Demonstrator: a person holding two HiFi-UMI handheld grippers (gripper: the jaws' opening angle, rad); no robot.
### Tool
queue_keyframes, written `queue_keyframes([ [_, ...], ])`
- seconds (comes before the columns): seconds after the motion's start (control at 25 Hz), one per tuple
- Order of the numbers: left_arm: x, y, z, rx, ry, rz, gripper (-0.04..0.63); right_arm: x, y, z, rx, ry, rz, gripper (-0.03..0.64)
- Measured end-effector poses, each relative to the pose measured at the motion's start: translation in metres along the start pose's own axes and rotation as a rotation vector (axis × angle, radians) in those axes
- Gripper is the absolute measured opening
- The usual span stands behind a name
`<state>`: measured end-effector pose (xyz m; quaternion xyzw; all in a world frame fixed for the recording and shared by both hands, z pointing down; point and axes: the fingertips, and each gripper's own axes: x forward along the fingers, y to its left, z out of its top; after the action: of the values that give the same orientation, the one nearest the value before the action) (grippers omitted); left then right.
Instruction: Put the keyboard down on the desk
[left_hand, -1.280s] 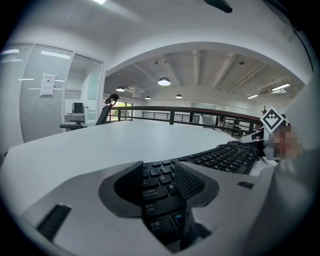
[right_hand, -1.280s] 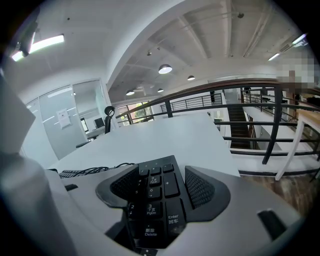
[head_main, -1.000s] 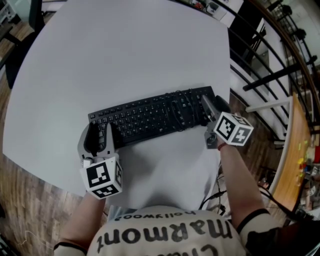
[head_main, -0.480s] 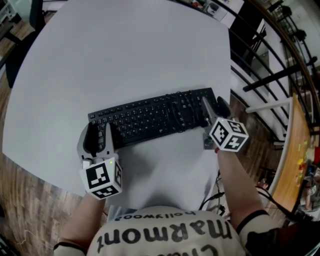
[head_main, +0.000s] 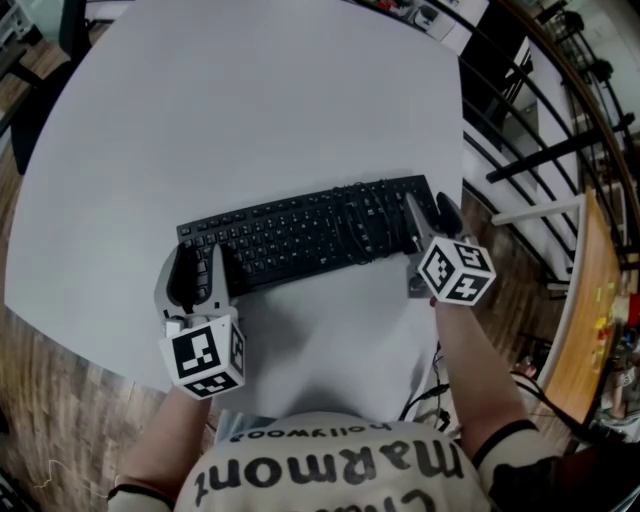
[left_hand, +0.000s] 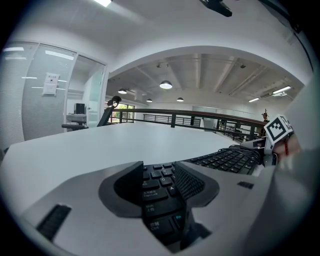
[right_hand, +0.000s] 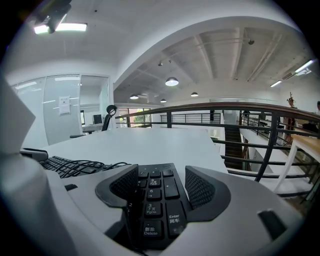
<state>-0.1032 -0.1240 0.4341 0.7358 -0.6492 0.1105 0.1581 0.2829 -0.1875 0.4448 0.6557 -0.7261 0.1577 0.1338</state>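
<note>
Since the earlier frames only the right gripper (head_main: 428, 214) had changed: its marker cube (head_main: 456, 272) had rolled a little about its own axis, while the keyboard (head_main: 300, 232) and the left gripper (head_main: 200, 262) sat just as before.

In the head view, the black keyboard lay flat on the white desk (head_main: 250, 100), slanting slightly, with a black cable (head_main: 352, 215) bunched on the keys toward its right end. The left gripper was at the keyboard's left end and the right gripper at its right end, both reaching in from the keyboard's near side. A person's forearms ran back from the keyboard toward a printed shirt (head_main: 330, 465).

In the left gripper view, the left gripper (left_hand: 159, 167) had its jaws apart over the keyboard's (left_hand: 225, 160) left end. The modifier keys showed in the gap, and neither pad was seen pressing on the keyboard (so nothing was clamped). The right gripper's cube (left_hand: 278, 129) showed beyond the keyboard's far end, and the desk (left_hand: 100, 145) stretched away behind the keyboard.

In the right gripper view, the right gripper (right_hand: 161, 172) also had its jaws spread wide, with the number pad of the keyboard (right_hand: 160, 200) in the gap and the pads clear of it. The cable (right_hand: 85, 165) looped over the keys to the left of the number pad. A dark railing (right_hand: 225, 107) ran beyond the desk behind the keyboard.
</note>
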Motion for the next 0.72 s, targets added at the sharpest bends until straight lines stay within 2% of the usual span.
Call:
queue_keyframes([
  [0.72,0.0007,-0.0005,-0.0004,0.007,0.008,-0.009,0.186,-0.0011,0.002,0.0035,-0.072,0.001,-0.037,0.296],
])
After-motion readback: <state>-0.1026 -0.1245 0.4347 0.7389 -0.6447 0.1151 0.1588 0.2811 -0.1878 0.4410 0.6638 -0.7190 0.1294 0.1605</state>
